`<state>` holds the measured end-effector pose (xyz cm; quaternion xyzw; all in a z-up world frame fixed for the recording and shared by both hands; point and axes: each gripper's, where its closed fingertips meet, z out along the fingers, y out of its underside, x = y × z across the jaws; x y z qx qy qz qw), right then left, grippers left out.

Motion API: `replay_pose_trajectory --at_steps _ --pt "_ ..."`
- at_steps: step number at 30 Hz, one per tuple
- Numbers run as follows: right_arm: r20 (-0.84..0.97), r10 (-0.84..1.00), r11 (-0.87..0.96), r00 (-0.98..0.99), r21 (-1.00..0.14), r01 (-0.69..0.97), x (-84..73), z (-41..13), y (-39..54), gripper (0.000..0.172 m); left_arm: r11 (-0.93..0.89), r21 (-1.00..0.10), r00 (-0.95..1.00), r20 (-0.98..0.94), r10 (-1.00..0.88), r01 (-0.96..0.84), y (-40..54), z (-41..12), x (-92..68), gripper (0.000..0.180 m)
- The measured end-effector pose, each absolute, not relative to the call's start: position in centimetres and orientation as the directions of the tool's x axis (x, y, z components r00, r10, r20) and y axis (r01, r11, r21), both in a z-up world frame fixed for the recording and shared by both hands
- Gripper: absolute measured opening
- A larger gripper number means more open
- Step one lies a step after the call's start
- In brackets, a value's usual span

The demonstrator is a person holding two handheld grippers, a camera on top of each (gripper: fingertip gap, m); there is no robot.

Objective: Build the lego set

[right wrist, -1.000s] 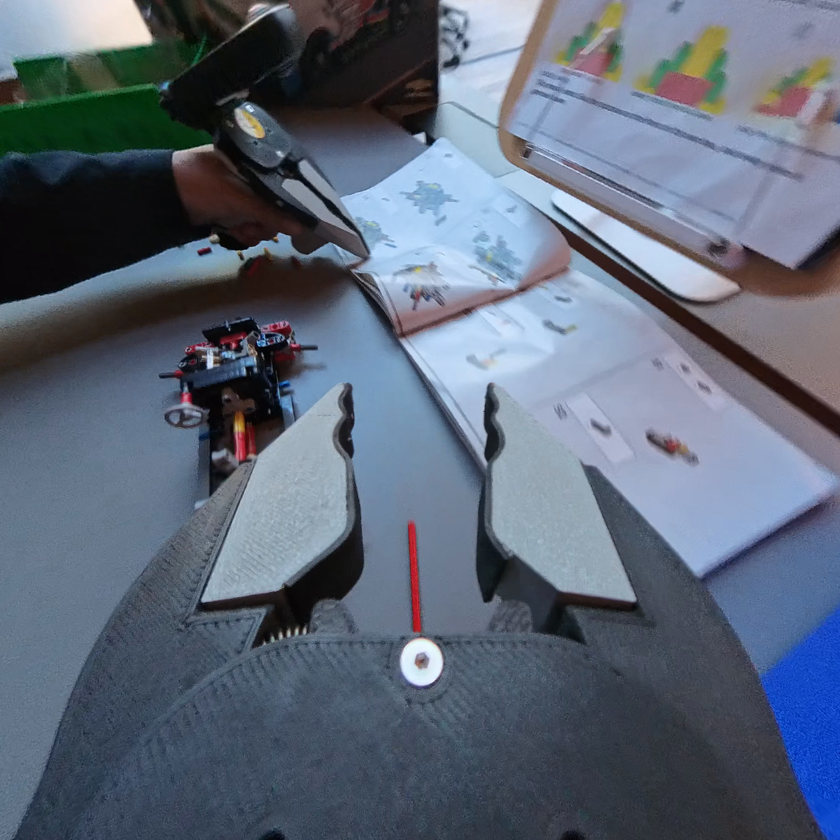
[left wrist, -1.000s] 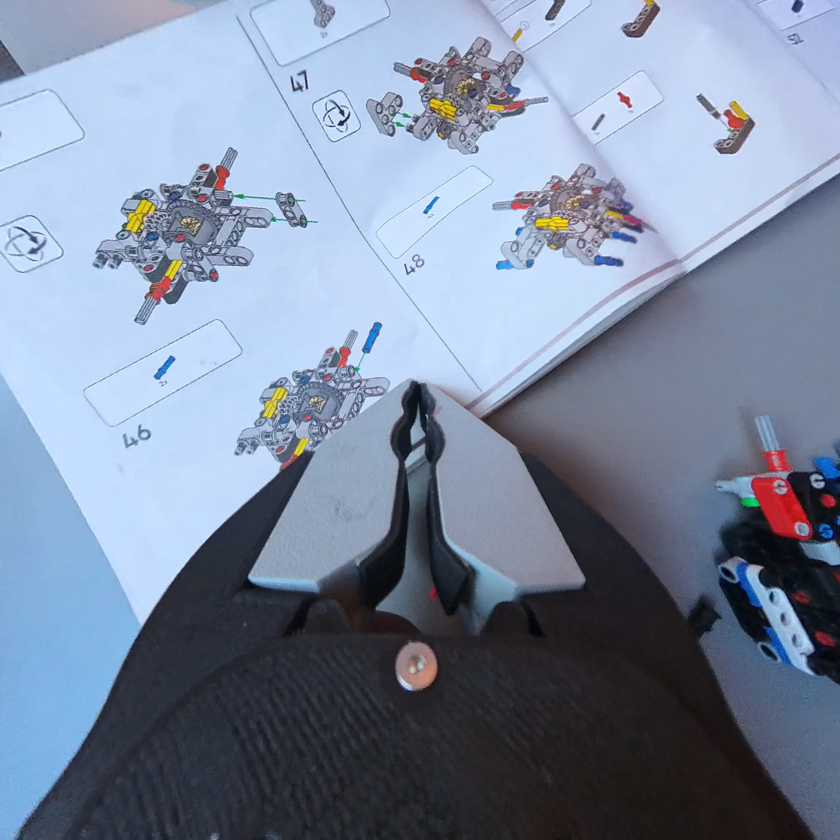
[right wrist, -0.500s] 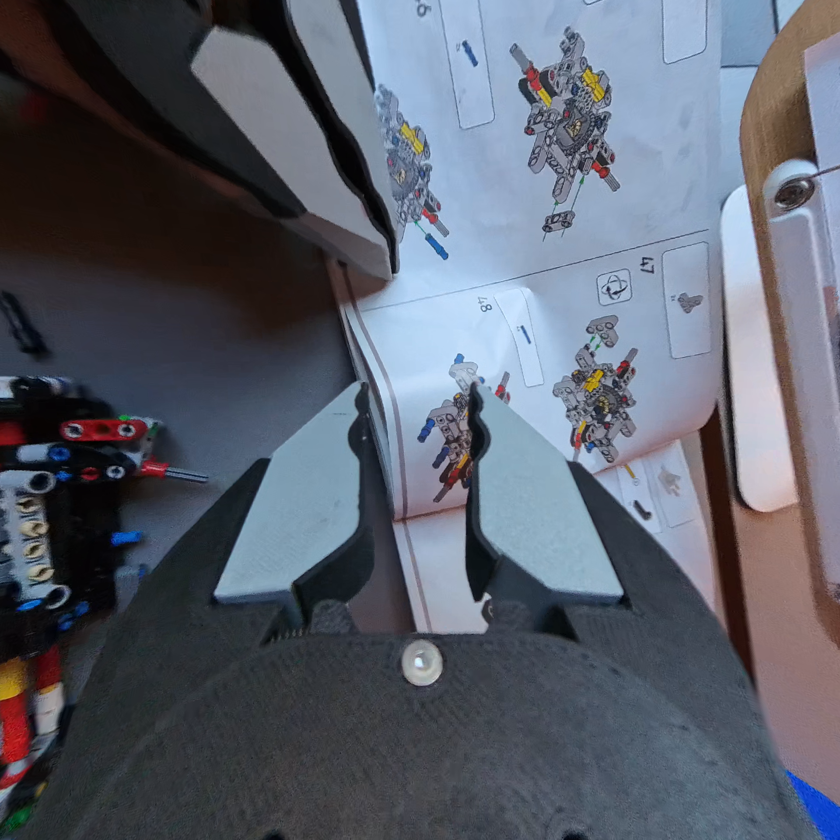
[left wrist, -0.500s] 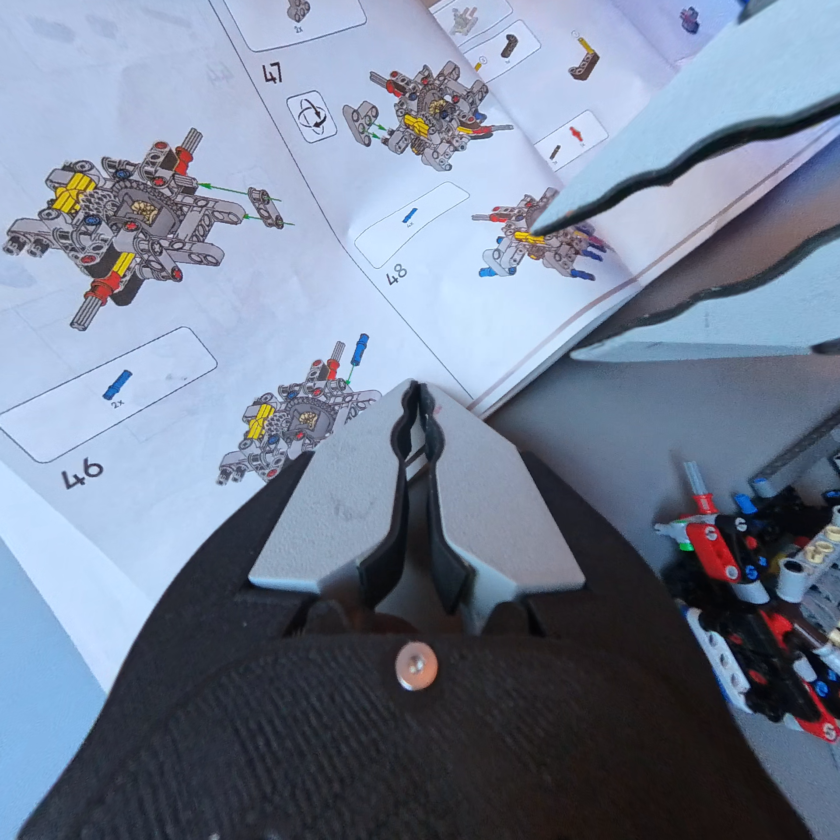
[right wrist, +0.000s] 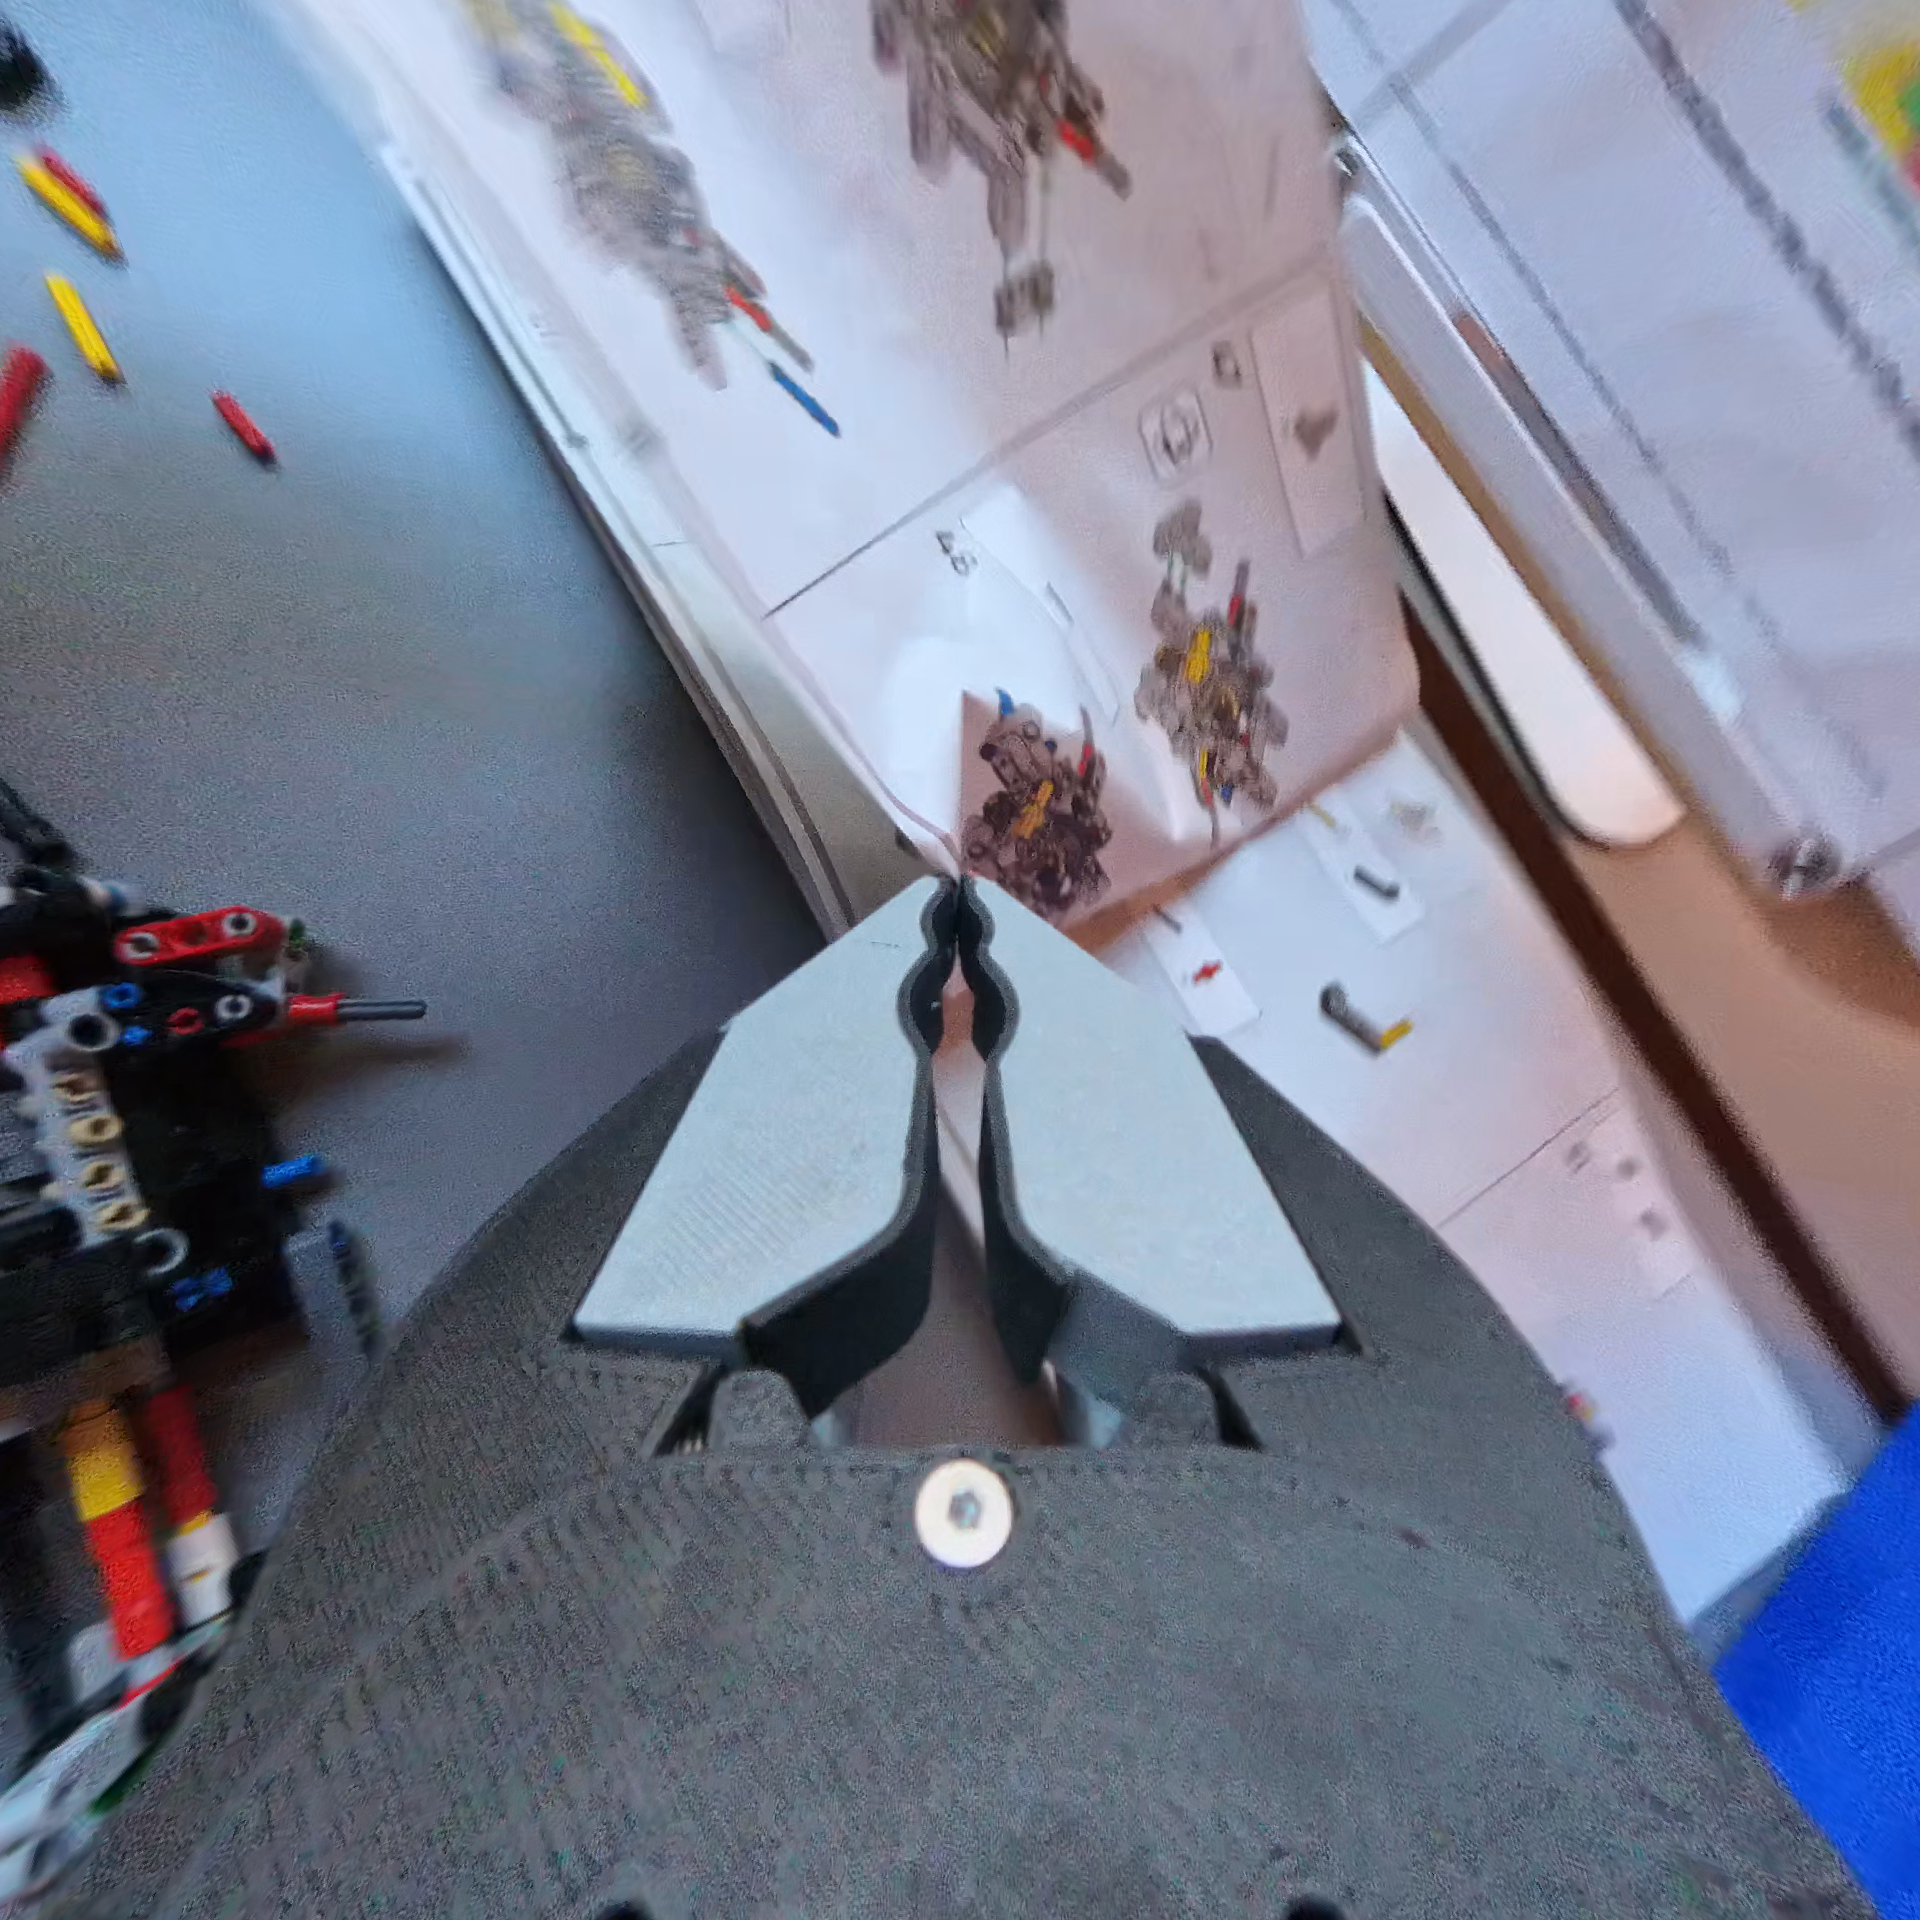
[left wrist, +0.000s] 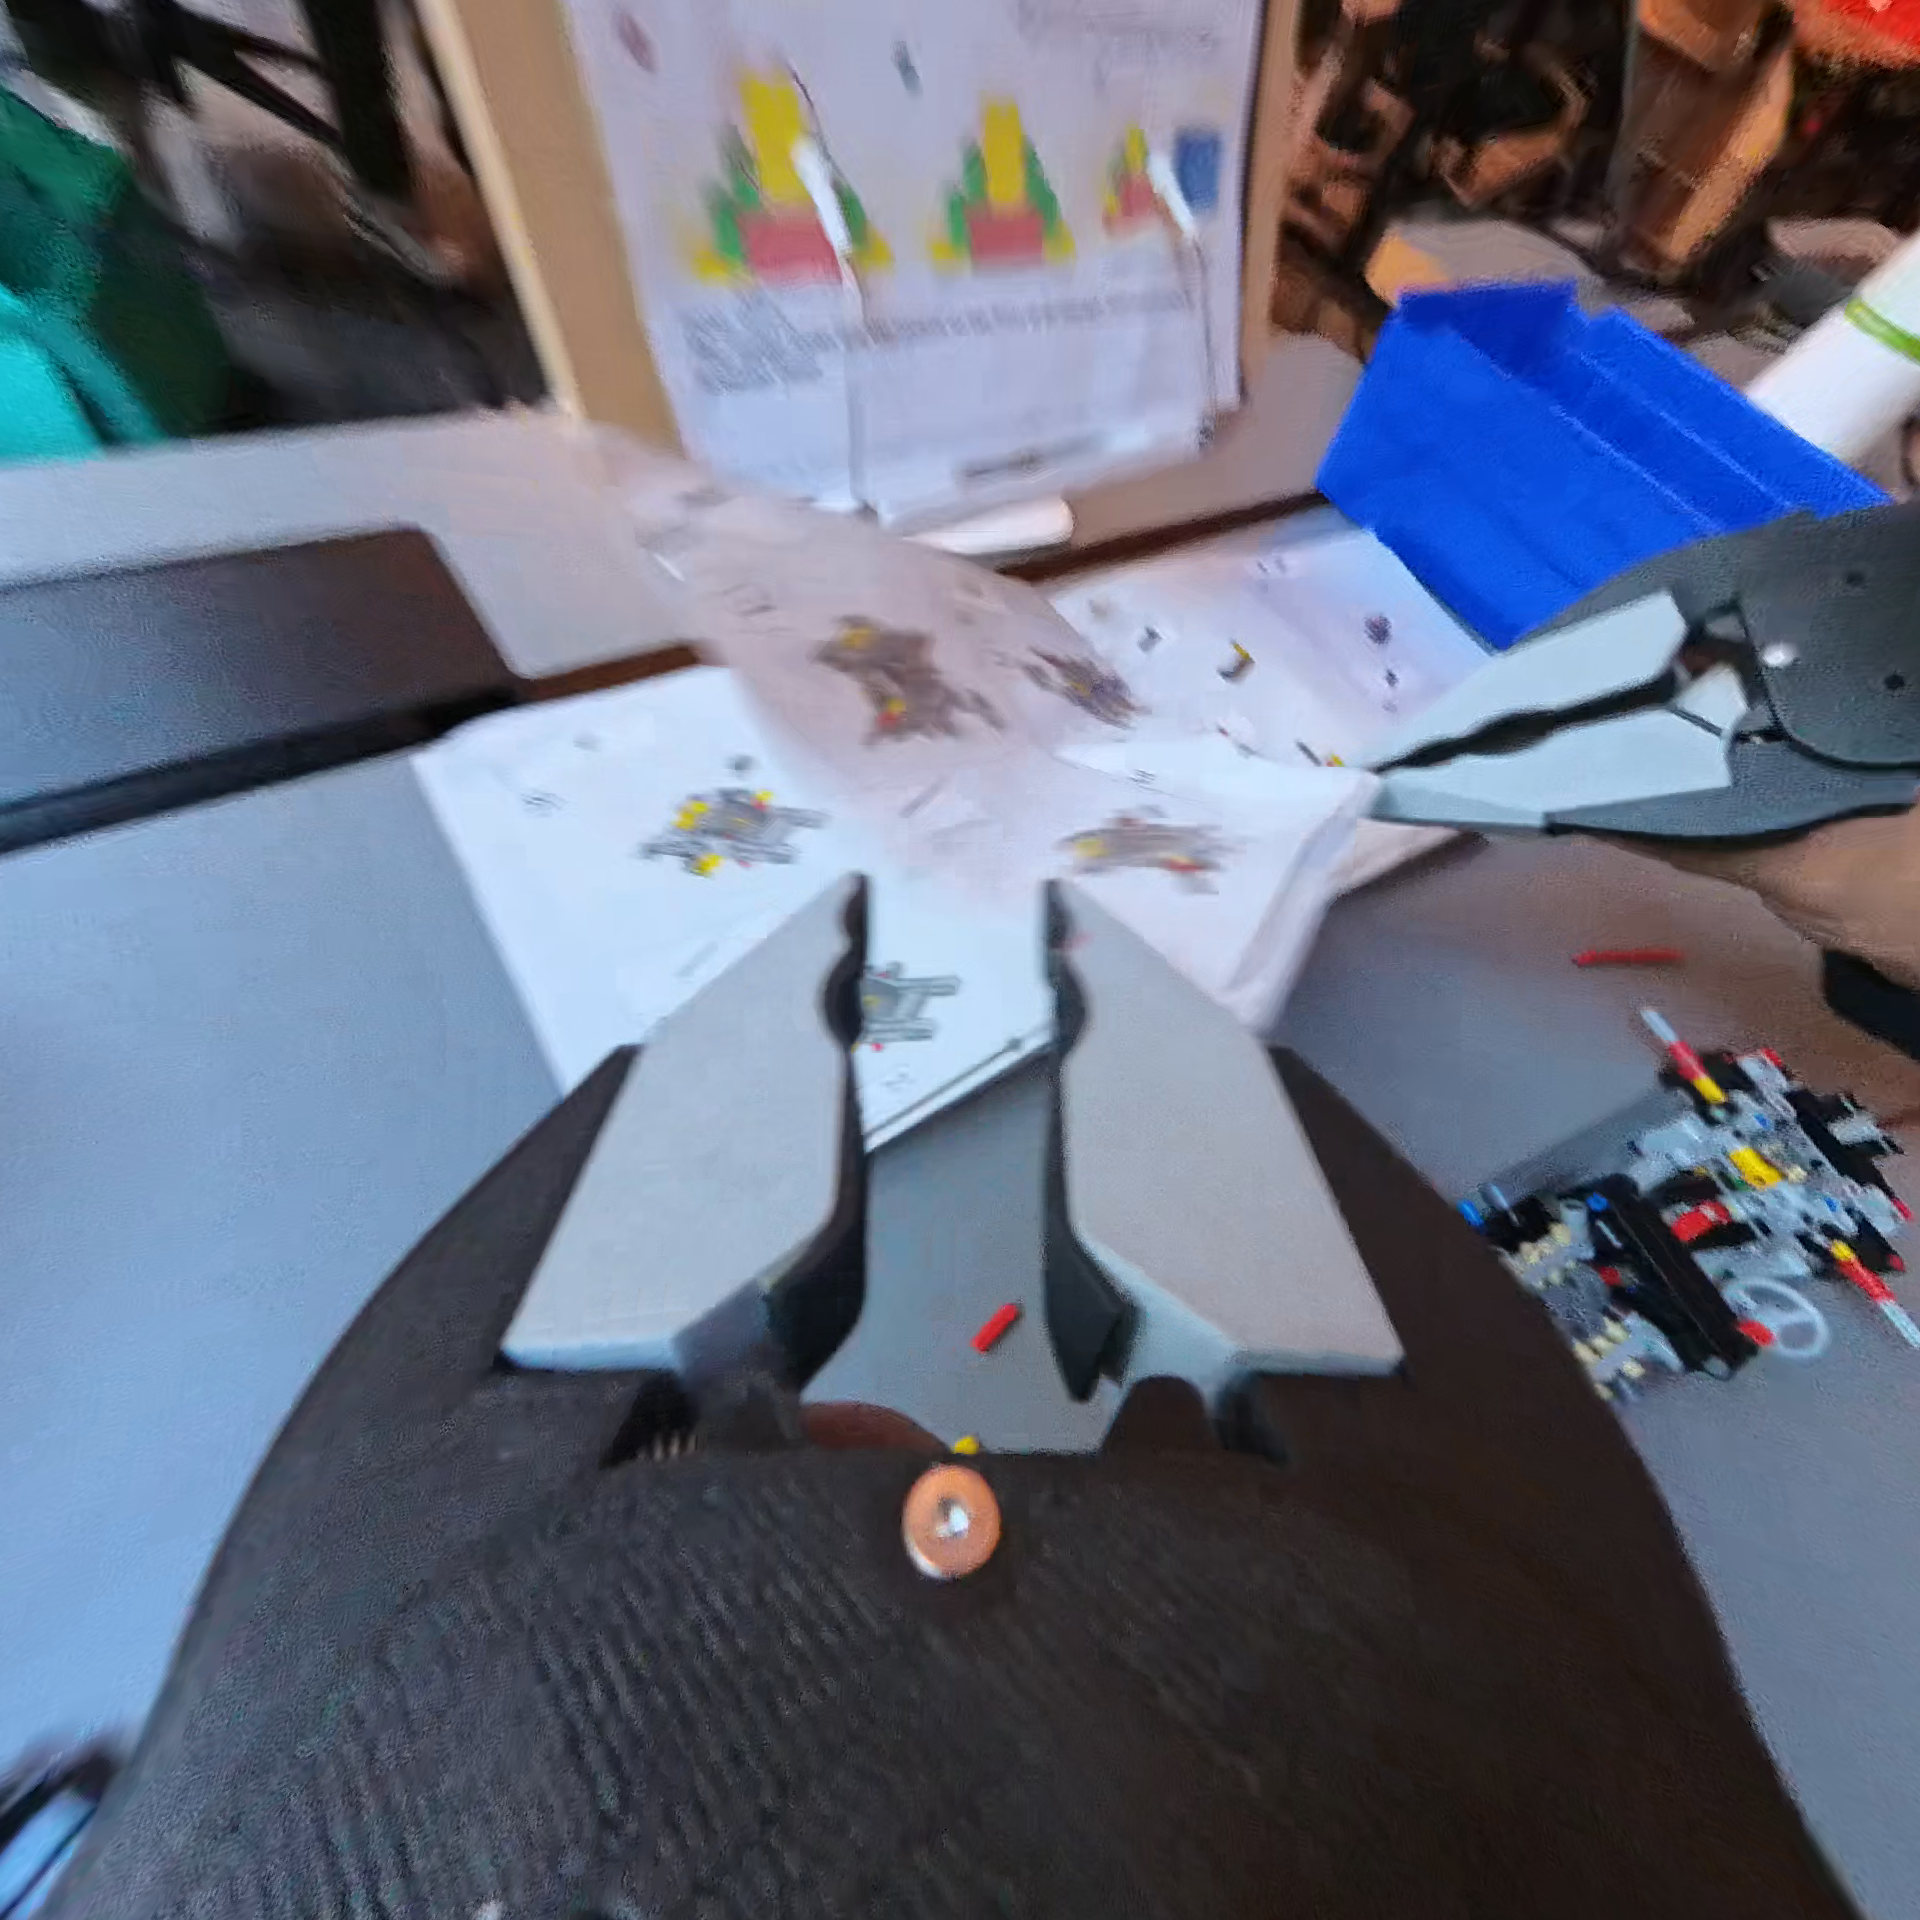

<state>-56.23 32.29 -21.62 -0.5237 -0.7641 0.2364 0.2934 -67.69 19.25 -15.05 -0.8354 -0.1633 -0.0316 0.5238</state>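
Observation:
The instruction booklet (left wrist: pixel 623 914) lies open on the grey table. My right gripper (right wrist: pixel 958 883) is shut on the corner of one of its pages (right wrist: pixel 1039 800), and the paper runs in between the pads. In the left wrist view the right gripper (left wrist: pixel 1387 784) comes in from the right, and the held page (left wrist: pixel 883 644) arches up over the booklet. My left gripper (left wrist: pixel 954 894) is open and empty, above the booklet's near edge. The partly built lego model (left wrist: pixel 1704 1226) stands to the right of it; in the right wrist view the model (right wrist: pixel 104 1091) is at the left edge.
A blue bin (left wrist: pixel 1558 447) and a stand with a printed sheet (left wrist: pixel 935 260) are behind the booklet. A small red piece (left wrist: pixel 995 1327) and a red axle (left wrist: pixel 1626 956) lie loose on the table. More red and yellow pieces (right wrist: pixel 78 322) lie to the far left. My hands' fingertips stand some 20 cm from each other. From my right tips it is roughly 15 cm to the model (right wrist: pixel 104 1091); from my left, 20 cm.
My right gripper shut on the page corner and lifted the page. My left gripper, shut before, opened and drew back from the booklet.

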Motion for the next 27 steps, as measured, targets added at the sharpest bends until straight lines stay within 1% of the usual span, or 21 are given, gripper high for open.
replay_pose_trajectory --at_steps 1,2,4,6,8,10,13,15,18,20,21,22,24,27 --pt "0.134 0.961 0.266 -0.242 -0.694 0.669 -55.6 -21.6 32.8 0.0 -0.385 -0.873 0.942 0.204 0.267 0.299 18.3 -14.1 -68.5 0.04" --pt "0.067 0.976 0.192 -0.208 -0.716 0.671 -55.0 -21.6 33.4 0.0 -0.39 -0.872 0.939 0.191 0.287 0.296 17.4 -13.6 -69.0 0.04" --pt "-0.08 0.983 0.054 -0.168 -0.741 0.669 -53.7 -21.8 33.9 0.0 -0.404 -0.861 0.932 0.19 0.308 0.309 16.5 -13.8 -69.6 0.049" --pt "-0.183 0.973 -0.039 -0.143 -0.735 0.677 -52.5 -22.4 34.5 0.0 -0.415 -0.844 0.927 0.225 0.299 0.339 16.5 -14.8 -69.3 0.05" --pt "-0.242 0.962 -0.093 -0.125 -0.724 0.683 -51.4 -22.9 35.1 0.0 -0.453 -0.814 0.927 0.265 0.266 0.363 17.4 -16.5 -68.2 0.049" --pt "-0.285 0.952 -0.131 -0.112 -0.709 0.693 -50.4 -23.1 35.5 0.0 -0.518 -0.784 0.938 0.248 0.244 0.342 18.7 -18.6 -67.2 0.05" --pt "-0.325 0.942 -0.179 -0.088 -0.707 0.685 -48.6 -22.6 36.3 0.0 -0.623 -0.722 0.952 0.193 0.236 0.301 20.3 -22.1 -66.7 0.051" --pt "-0.334 0.94 -0.204 -0.066 -0.71 0.674 -47.1 -22.0 37.1 0.0 -0.692 -0.67 0.962 0.151 0.229 0.27 20.6 -24.3 -66.6 0.057" --pt "-0.328 0.944 -0.243 -0.022 -0.74 0.628 -44.4 -20.3 39.2 0.009 -0.776 -0.605 0.98 0.035 0.195 0.176 20.1 -26.2 -67.0 0.062" --pt "-0.309 0.951 -0.261 0.021 -0.761 0.594 -42.7 -19.2 40.9 0.017 -0.827 -0.548 0.979 -0.066 0.194 0.127 19.2 -27.0 -68.1 0.073" --pt "-0.301 0.953 -0.268 0.039 -0.773 0.575 -42.0 -18.6 41.7 0.02 -0.84 -0.526 0.973 -0.091 0.211 0.133 18.9 -27.2 -68.7 0.084" --pt "-0.298 0.953 -0.276 0.054 -0.783 0.558 -41.2 -18.0 42.3 0.022 -0.846 -0.509 0.97 -0.077 0.232 0.162 18.6 -27.3 -68.8 0.087" --pt "-0.296 0.952 -0.293 0.08 -0.799 0.526 -40.0 -17.1 43.3 0.026 -0.849 -0.469 0.961 -0.003 0.278 0.245 18.4 -27.6 -68.5 0.085" --pt "-0.28 0.954 -0.295 0.105 -0.829 0.476 -38.5 -15.8 44.4 0.029 -0.868 -0.45 0.97 -0.018 0.243 0.209 18.6 -27.9 -67.6 0.101"
